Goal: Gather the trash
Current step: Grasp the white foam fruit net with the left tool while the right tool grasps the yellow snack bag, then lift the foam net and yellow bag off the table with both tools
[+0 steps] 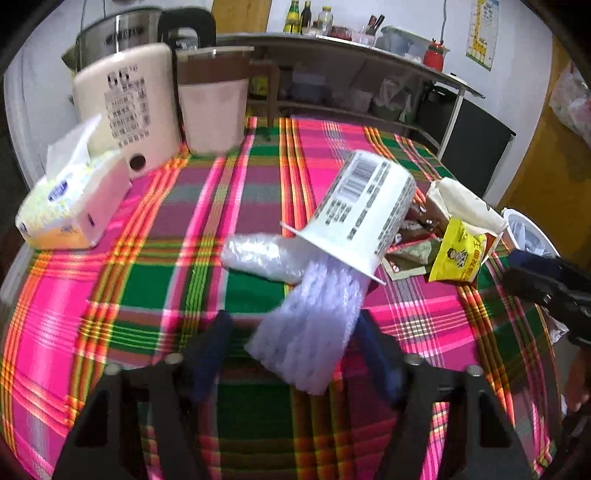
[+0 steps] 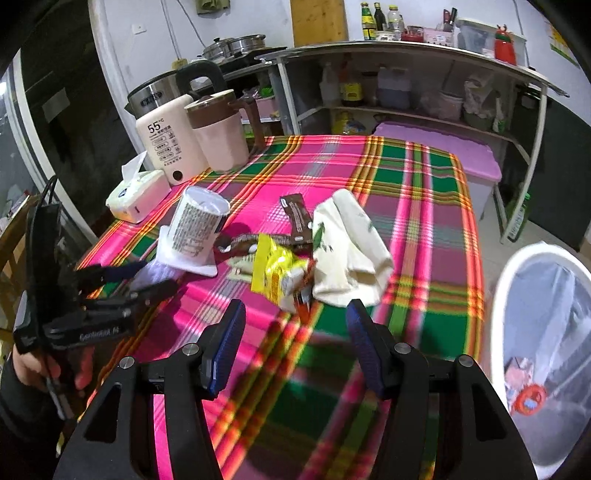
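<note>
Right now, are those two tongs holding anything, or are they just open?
Left tongs: open around a crinkly clear plastic wrapper, not yet pinching it.
Right tongs: open and empty, above the plaid tablecloth.

The left claw (image 1: 295, 354) stands wide around a ribbed plastic wrap (image 1: 310, 328) on the plaid-covered bench (image 1: 110, 295). Beyond it lies a tipped white cup (image 1: 362, 210), beside a yellow packet (image 1: 458, 254).

White walls (image 2: 147, 48), wooden door (image 2: 317, 18), metal shelving unit (image 2: 406, 51) stocked with bottles and containers, giraffe wall chart (image 1: 480, 37), pale tiled floor (image 2: 491, 225), plaid-covered table (image 2: 406, 184).
</note>
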Motion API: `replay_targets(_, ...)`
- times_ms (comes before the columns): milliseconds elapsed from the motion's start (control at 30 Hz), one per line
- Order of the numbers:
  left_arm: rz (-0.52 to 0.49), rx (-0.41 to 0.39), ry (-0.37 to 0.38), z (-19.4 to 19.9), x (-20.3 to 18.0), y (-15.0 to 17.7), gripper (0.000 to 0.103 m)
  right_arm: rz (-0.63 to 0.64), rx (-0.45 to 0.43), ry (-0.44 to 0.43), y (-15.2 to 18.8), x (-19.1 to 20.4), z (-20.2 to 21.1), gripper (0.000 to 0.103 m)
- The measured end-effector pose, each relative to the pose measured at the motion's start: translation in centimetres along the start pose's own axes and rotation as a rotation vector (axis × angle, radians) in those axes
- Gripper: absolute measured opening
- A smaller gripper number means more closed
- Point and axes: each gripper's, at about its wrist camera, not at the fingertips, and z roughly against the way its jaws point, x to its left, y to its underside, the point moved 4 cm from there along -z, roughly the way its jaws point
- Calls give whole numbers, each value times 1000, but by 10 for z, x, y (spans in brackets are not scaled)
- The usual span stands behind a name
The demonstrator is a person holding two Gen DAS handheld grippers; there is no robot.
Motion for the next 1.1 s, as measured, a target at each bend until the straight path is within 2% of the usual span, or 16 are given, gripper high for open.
replay_targets(267, 11, -13, 24, 7, -1, 6, 38, 25, 2, 0, -19, 2, -25, 58)
replay_targets(300, 13, -14, 28, 8, -1, 7, 36, 32, 7, 0, -19, 3, -27, 53)
replay_targets(333, 15, -15, 33, 10, -2, 8, 34, 38, 13, -4, -19, 5, -29, 42)
replay_targets(367, 19, -18, 39, 12, -2, 10, 32, 46, 20, -8, -18, 7, -30, 38)
replay_targets(400, 23, -19, 43, 12, -3, 10, 32, 57, 25, -7, -17, 10, -31, 34)
replay_targets(600, 34, -41, 63, 25, -8, 17, 25, 108, 20, -16, -8, 25, -25, 28)
replay_targets(900, 48, -47, 107, 44, -19, 42, 24, 61, 6, -28, 12, 26, 4, 27)
replay_targets(1100, 55, -82, 127, 67, -25, 48, 23, 31, 1, -15, 31, 22, 28, 27)
